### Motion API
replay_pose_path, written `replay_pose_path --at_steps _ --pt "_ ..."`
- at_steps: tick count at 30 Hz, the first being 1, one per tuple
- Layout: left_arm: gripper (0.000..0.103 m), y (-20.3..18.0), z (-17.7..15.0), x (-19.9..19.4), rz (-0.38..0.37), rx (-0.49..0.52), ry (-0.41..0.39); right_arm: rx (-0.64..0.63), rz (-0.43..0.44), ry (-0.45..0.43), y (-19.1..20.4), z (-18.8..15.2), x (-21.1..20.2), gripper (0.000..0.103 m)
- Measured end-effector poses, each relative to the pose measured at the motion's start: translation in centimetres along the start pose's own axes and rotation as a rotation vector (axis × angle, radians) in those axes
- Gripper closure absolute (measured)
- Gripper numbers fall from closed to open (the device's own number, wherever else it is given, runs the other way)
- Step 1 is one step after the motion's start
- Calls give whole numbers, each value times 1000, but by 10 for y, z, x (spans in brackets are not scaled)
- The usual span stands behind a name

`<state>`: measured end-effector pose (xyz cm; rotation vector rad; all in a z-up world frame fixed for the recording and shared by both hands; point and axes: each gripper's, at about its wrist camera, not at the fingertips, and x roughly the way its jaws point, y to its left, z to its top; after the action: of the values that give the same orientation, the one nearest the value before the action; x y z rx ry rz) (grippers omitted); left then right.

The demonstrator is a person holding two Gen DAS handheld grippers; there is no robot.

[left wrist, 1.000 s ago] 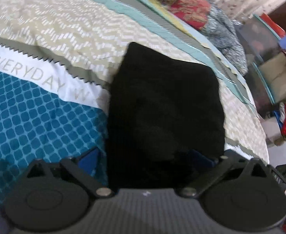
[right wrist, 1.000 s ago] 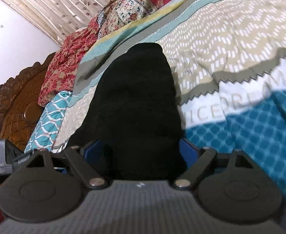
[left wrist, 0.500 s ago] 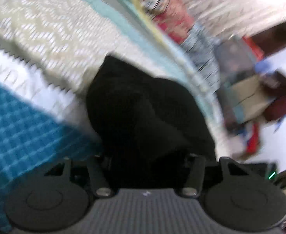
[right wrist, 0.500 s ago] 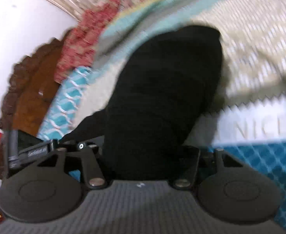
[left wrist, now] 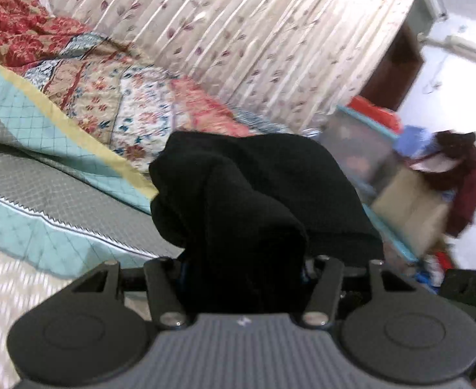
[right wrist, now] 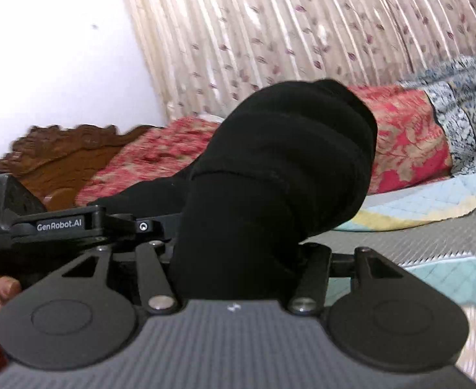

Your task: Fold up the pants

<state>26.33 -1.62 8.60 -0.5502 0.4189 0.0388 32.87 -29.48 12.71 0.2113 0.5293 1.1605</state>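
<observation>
The bed (left wrist: 27, 191), spread with a patterned quilt, fills the lower left of the left wrist view, with floral pillows (left wrist: 134, 110) at its far side and a pleated curtain (left wrist: 254, 39) behind. A second ago both cameras looked down on the black pants (left wrist: 254, 201) lying flat as a folded slab on the quilt; now both look across at the curtain, and the pants bulge up in front of each lens, their far end drooping. The near edge has been picked up off the bed, which I judge to be the start of another fold, carrying that edge over toward twelve o'clock.

The left hand-held gripper (left wrist: 242, 272) has gone from spread wide around the cloth to clamped on a thick bunch of it. The right hand-held gripper (right wrist: 238, 259) is likewise closed on the pants (right wrist: 280, 175), its fingers buried in the fabric. Both are tilted up to near level. In the right wrist view the left device sits at nine o'clock, close beside it, before a carved wooden headboard (right wrist: 66, 149).
</observation>
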Motion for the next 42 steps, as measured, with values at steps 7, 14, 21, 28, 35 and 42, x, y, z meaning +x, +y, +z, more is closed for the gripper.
replay_pose_path --at_steps 7,14,21,28,35,42 --pt "52 55 -36 105 188 -62 151 157 -132 172 -83 -36 53 46" --pt "28 65 -56 101 296 -155 183 290 -184 241 -96 -60 58 27" --pt "23 9 -48 46 458 -24 193 257 -366 232 -62 -60 16 18" --pt "18 -29 -85 -35 554 45 250 269 -429 295 -4 -91 -62 18" --pt "0 -63 -126 -101 573 68 292 265 -428 316 50 -120 -97 17" --pt "0 -87 -160 -140 630 114 337 303 -410 339 87 -156 -127 13"
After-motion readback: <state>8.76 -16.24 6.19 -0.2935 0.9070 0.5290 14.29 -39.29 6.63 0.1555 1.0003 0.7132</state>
